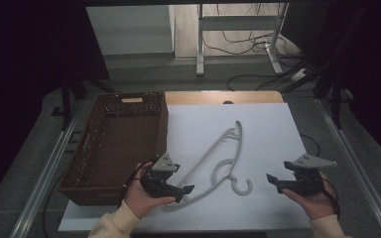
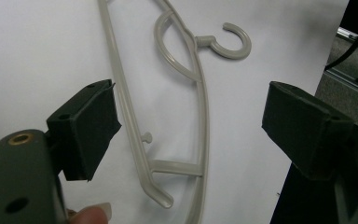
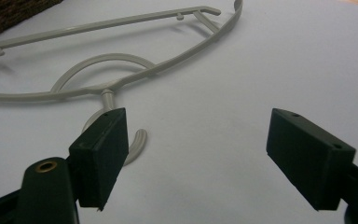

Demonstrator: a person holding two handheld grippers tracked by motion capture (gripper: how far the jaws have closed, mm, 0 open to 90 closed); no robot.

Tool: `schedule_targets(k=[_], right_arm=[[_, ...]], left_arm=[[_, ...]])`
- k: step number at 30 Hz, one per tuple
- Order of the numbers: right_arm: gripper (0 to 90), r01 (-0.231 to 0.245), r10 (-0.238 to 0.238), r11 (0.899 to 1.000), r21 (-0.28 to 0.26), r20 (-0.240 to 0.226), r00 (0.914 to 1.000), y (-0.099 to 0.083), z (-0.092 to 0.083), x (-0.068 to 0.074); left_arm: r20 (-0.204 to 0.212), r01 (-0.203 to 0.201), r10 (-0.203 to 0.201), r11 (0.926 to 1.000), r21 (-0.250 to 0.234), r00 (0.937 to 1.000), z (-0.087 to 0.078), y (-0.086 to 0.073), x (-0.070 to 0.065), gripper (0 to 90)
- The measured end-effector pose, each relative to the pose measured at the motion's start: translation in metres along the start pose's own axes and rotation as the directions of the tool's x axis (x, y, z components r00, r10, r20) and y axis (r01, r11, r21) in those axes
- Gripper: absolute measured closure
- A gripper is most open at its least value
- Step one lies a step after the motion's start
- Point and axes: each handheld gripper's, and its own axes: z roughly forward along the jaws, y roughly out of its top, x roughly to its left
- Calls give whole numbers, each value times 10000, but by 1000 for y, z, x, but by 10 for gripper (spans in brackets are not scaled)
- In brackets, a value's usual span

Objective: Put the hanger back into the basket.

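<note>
A grey plastic hanger (image 1: 204,155) lies flat on the white board (image 1: 263,134), its hook pointing toward the near edge. My left gripper (image 1: 185,190) hovers over the hanger's near-left end, open. In the left gripper view the hanger (image 2: 177,167) shows between the wide-apart jaws of that gripper (image 2: 191,121), and neither pad touches it. My right gripper (image 1: 274,182) is open to the right of the hook, apart from it. In the right gripper view the hanger's neck (image 3: 106,97) sits just beyond the left pad of that gripper (image 3: 205,144), and bare board lies between the jaws.
A brown wicker basket (image 1: 92,194) stands at the left, its right wall along the white board's edge. Behind the board a strip of wooden tabletop (image 1: 203,97) shows. Cables and a metal stand lie on the floor beyond.
</note>
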Motion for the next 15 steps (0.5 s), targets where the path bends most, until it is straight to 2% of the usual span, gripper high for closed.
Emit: schedule_targets(k=[15], right_arm=[[213,1,-1,10000,46,18,10000,0,0,0]], left_arm=[[250,-115,110,9998,177,9996,15,7,-5,185]])
